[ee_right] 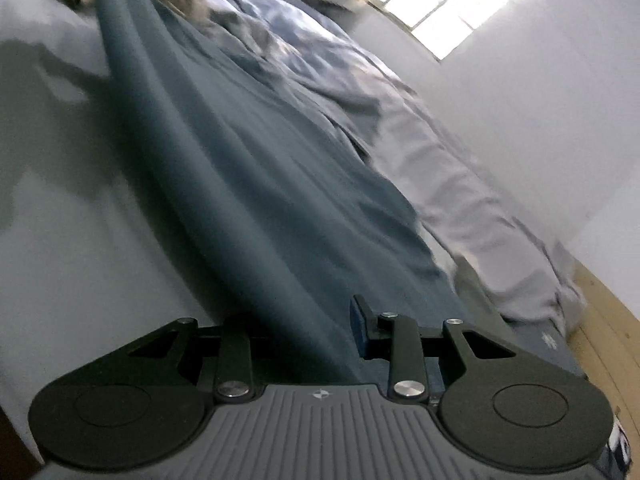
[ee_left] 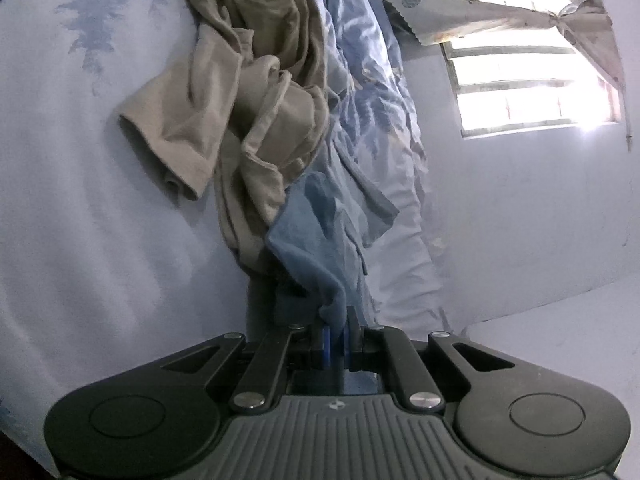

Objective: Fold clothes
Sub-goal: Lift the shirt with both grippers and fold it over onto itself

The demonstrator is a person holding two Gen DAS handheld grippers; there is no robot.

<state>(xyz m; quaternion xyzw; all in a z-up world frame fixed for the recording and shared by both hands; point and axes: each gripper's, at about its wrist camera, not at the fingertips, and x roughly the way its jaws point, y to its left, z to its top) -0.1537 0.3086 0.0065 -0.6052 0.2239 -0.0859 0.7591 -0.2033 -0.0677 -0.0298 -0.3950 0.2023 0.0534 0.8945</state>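
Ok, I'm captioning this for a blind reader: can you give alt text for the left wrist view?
The left claw is shut on a corner of a blue cotton garment lying on a pale blue leaf-print bedsheet. A crumpled beige garment lies beyond it, beside a rumpled blue duvet under a bright barred window.

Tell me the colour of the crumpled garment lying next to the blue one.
Khaki-beige garment, plain, clearest in the left wrist view.

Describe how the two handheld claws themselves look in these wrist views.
Both match. The left claw and right claw have black linkage bars with silver rivets, blue finger pads, two round black discs, and a ribbed grey housing with a small round emblem. No cables, sleeves or hands show.
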